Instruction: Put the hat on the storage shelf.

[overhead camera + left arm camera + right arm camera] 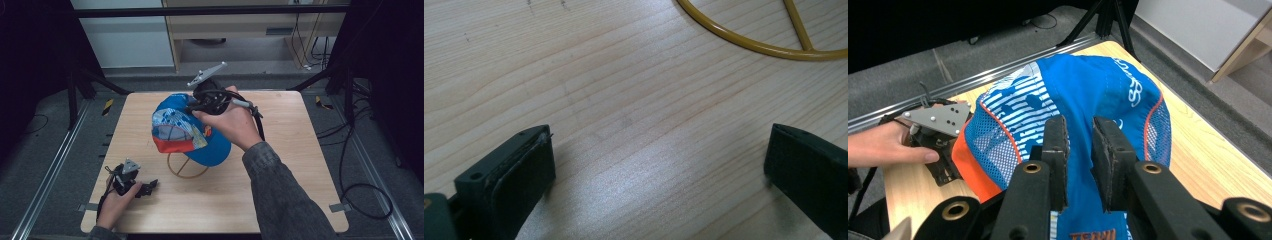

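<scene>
Here, the right gripper (1079, 150) hovers over the cap (1083, 95), jaws slightly parted, apparently gripping nothing. The left gripper (659, 175) rests released on the table (624, 100).

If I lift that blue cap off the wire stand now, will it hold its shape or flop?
The blue cap would probably sag: its crown is thin fabric with mesh panels. It looks light for its size, since a slim yellow wire stand carries it. The orange brim likely stays stiffer.
</scene>
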A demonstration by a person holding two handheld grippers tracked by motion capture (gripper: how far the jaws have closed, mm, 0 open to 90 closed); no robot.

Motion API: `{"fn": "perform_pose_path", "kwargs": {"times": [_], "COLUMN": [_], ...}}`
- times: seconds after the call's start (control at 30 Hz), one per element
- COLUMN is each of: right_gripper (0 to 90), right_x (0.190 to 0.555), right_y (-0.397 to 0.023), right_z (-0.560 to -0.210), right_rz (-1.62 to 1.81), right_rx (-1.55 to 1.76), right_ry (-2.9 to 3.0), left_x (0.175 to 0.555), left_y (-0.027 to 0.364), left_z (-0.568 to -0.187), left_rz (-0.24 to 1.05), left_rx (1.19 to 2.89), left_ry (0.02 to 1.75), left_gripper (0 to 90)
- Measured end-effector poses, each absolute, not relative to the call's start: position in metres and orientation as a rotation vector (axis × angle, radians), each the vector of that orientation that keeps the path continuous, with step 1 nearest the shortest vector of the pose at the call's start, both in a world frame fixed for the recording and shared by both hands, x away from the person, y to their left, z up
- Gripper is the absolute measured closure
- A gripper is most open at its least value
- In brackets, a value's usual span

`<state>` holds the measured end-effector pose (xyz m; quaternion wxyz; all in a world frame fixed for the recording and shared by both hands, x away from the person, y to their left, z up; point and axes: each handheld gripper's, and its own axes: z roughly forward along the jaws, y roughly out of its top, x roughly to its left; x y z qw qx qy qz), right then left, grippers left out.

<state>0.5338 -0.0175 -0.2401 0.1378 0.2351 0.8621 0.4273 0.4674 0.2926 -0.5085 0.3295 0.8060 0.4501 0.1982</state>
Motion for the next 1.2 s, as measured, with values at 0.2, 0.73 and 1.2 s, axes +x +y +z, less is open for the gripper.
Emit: {"fn": "perform_pose_path", "kwargs": {"times": [0.2, 0.73, 1.2], "right_gripper": [76.5, 71.1, 32.6], "right_x": [0.533, 0.529, 0.522], "right_y": [-0.03, -0.044, -0.056], "right_z": [-0.243, -0.243, -0.248], "right_rz": [1.253, 1.261, 1.265], "right_rx": [0.702, 0.714, 0.77], "right_ry": [2.481, 2.458, 2.398], "left_x": [0.467, 0.467, 0.467], "left_y": [0.293, 0.293, 0.292], "left_z": [-0.509, -0.509, -0.509], "left_rz": [0.516, 0.516, 0.518], "left_rx": [2.107, 2.108, 2.105], "left_ry": [1.179, 1.179, 1.178], "left_gripper": [0.0, 0.0, 0.0]}}
